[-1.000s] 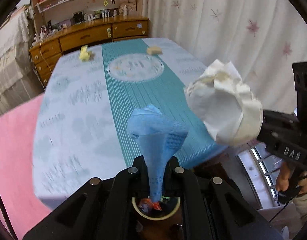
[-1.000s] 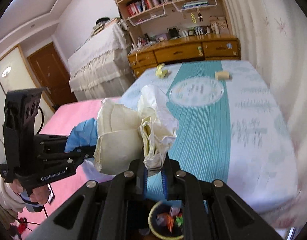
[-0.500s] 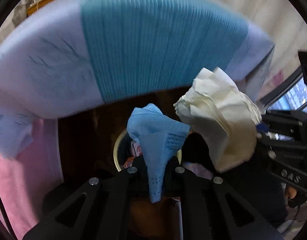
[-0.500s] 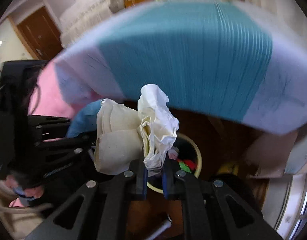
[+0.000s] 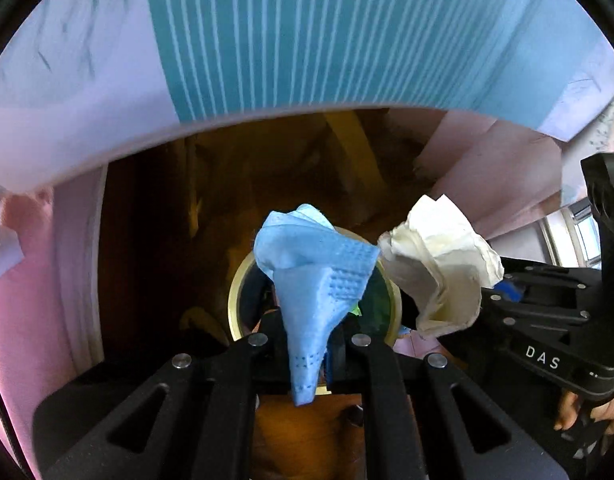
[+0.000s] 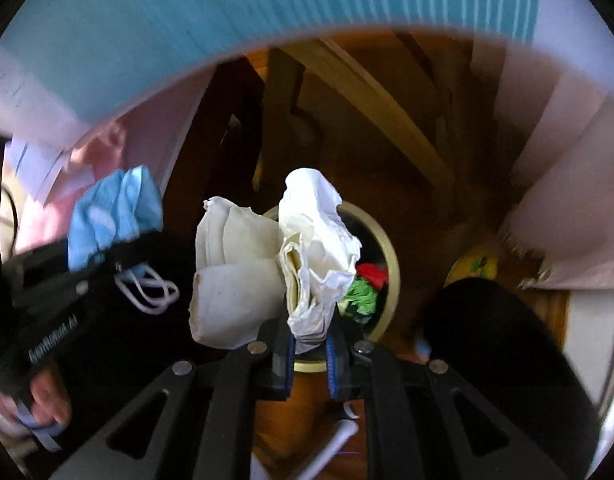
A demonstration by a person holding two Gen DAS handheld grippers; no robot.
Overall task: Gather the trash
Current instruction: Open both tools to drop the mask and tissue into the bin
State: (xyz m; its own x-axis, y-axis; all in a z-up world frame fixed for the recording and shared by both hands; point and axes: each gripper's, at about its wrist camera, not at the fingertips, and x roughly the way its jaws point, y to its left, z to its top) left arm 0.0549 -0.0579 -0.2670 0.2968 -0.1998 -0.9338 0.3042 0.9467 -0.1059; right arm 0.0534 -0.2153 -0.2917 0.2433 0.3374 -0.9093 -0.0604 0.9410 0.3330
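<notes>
My left gripper [image 5: 307, 354] is shut on a crumpled blue face mask [image 5: 313, 276], which sticks up between the fingers. My right gripper [image 6: 310, 346] is shut on a wad of white and cream crumpled paper [image 6: 267, 264]. Both point steeply down over a round bin with a pale yellow rim [image 5: 235, 292] on the wooden floor. Colourful red and green scraps [image 6: 365, 288] lie inside the bin [image 6: 389, 252]. In the left wrist view the paper wad [image 5: 439, 272] hangs at the right, beside the mask. In the right wrist view the mask [image 6: 113, 216] shows at the left with its white ear loops dangling.
The table's teal and lavender cloth [image 5: 267, 40] hangs overhead, with wooden table legs [image 6: 371, 92] behind the bin. Pink fabric [image 5: 35, 300] drapes at the left and right. A yellow object [image 6: 473, 266] lies on the floor right of the bin. A hand [image 6: 47, 400] grips the left gripper's handle.
Both grippers have dropped from above the tabletop to below its edge, over the bin. The mask and the paper wad stay gripped. The bin now looms larger and nearer.
</notes>
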